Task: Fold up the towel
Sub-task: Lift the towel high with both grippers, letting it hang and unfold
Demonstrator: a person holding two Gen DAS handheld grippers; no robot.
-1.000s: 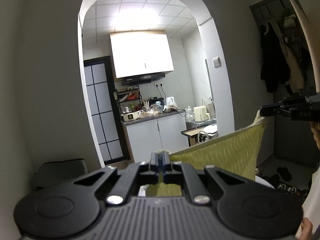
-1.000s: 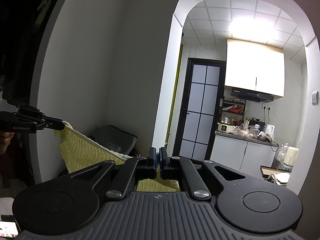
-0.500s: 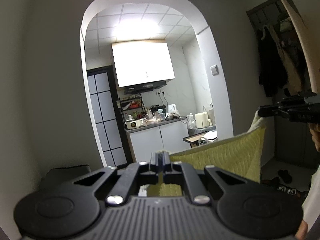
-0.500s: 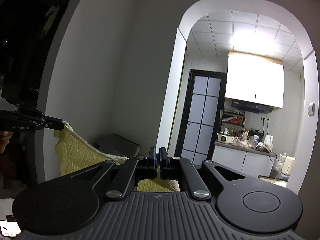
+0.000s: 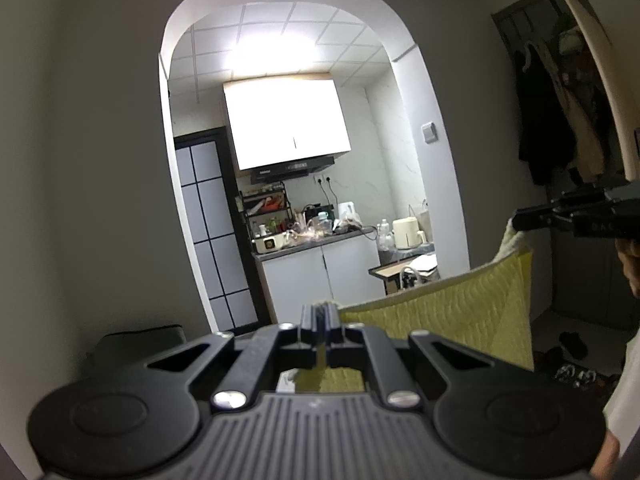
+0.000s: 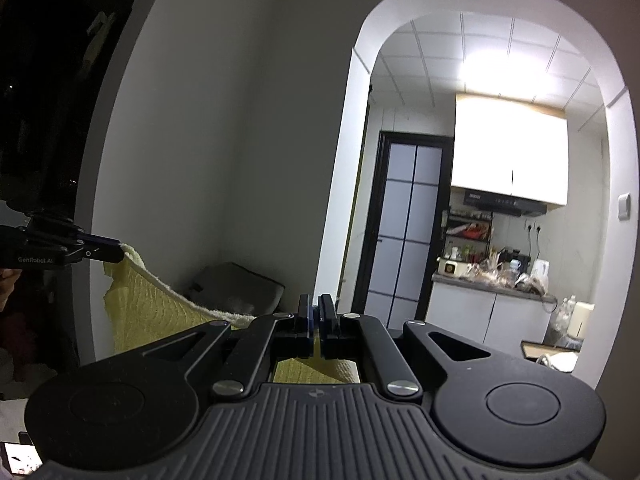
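Observation:
A yellow quilted towel hangs stretched in the air between my two grippers. My left gripper is shut on one top corner of it. My right gripper is shut on the other top corner. The towel also shows in the right wrist view, with a white terry edge along its top. Each gripper appears in the other's view: the right one at the right edge, the left one at the left edge. The towel's lower part is hidden behind the gripper bodies.
An arched opening leads to a lit kitchen with a counter and white cabinets. A dark chair stands by the wall. Coats hang at the right. Shoes lie on the floor.
Both grippers have risen with the towel still stretched between them; the room has sunk in both views.

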